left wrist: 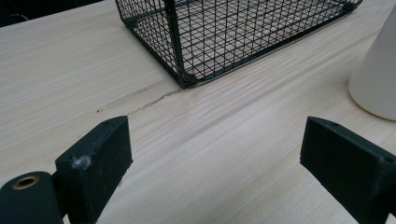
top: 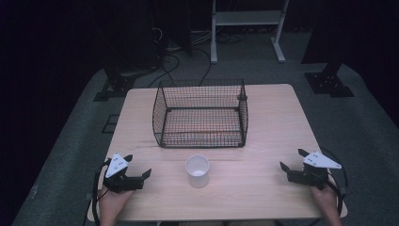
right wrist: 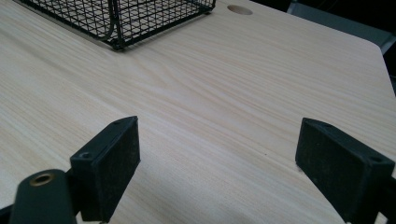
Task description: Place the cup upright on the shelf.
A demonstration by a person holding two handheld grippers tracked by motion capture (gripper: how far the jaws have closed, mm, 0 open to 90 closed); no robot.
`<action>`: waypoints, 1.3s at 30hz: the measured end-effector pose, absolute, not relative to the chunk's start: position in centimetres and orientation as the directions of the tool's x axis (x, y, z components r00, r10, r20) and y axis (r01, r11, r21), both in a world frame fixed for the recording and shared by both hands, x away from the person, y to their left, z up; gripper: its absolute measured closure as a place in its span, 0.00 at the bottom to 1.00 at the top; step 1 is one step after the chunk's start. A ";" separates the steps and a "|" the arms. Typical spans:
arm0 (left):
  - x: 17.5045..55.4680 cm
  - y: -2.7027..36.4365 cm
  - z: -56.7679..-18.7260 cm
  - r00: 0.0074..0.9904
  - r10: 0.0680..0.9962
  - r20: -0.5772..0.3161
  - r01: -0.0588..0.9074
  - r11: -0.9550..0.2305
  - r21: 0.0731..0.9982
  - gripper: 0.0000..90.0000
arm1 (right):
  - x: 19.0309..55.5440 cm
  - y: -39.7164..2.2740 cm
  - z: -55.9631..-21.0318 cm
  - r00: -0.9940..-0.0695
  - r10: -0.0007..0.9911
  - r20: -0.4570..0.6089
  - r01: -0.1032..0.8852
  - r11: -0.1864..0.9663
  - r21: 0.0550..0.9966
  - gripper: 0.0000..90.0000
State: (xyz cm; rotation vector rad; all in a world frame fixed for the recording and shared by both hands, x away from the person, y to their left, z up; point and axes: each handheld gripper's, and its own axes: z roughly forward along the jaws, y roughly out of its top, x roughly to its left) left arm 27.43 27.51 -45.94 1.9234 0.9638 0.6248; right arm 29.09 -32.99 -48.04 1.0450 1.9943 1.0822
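White plastic cup noted upright at near-centre of table, just near of wire basket. Left gripper and right gripper observed spread, nothing held. Cup judged light, thin-walled, easily crushed; gentle grip across rim advised.

A dim lab or recording studio: black curtains all round, cables trailing over grey carpet top centre, beside a white equipment stand.
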 end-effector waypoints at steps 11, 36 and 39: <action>27.3 27.4 -45.8 0.593 0.804 0.055 0.372 -0.333 0.866 0.09 | 29.1 -33.0 -48.0 -0.480 0.863 -0.157 0.340 0.348 0.874 0.15; 27.1 24.8 -44.7 0.704 0.708 0.049 0.302 -0.361 0.882 0.06 | 29.1 -32.9 -48.1 -0.478 0.864 -0.158 0.344 0.349 0.872 0.15; 27.0 24.4 -44.5 0.721 0.691 0.050 0.296 -0.373 0.880 0.05 | 29.1 -33.0 -48.0 -0.478 0.865 -0.155 0.346 0.347 0.872 0.15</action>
